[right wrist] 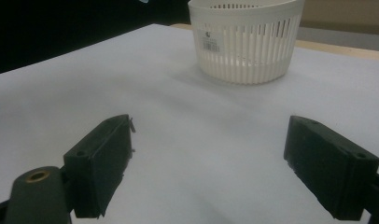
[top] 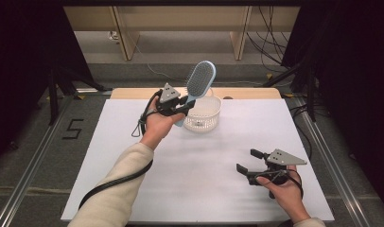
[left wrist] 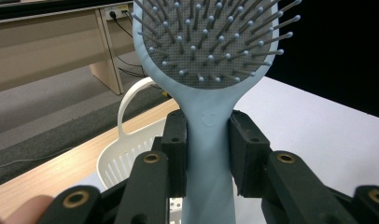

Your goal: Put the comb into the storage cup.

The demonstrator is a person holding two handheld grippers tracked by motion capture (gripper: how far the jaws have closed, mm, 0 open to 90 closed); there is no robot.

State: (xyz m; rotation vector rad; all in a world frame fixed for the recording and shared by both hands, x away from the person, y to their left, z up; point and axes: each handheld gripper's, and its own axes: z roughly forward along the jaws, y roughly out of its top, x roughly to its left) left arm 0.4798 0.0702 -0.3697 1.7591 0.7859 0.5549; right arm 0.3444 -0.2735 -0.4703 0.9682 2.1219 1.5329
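Left tool (top: pixel 184 105) clamped on brush (top: pixel 199 81) handle — head raised above basket (top: pixel 204 115). Right tool (top: pixel 249 161) apart, empty — low over desk (top: pixel 180 165), well clear of basket.

You face white table (top: pixel 204 189), wood strip (top: pixel 133 93) along its far edge. Beyond it grey floor (top: pixel 180 59), light wood desk (top: pixel 180 19) with two panel legs, cables (top: pixel 268 42) trailing at right. Black curtains (top: pixel 351 71) hang both sides. Metal rails (top: pixel 34 156) run along floor; "5" mark (top: pixel 73 128) on floor at your left.
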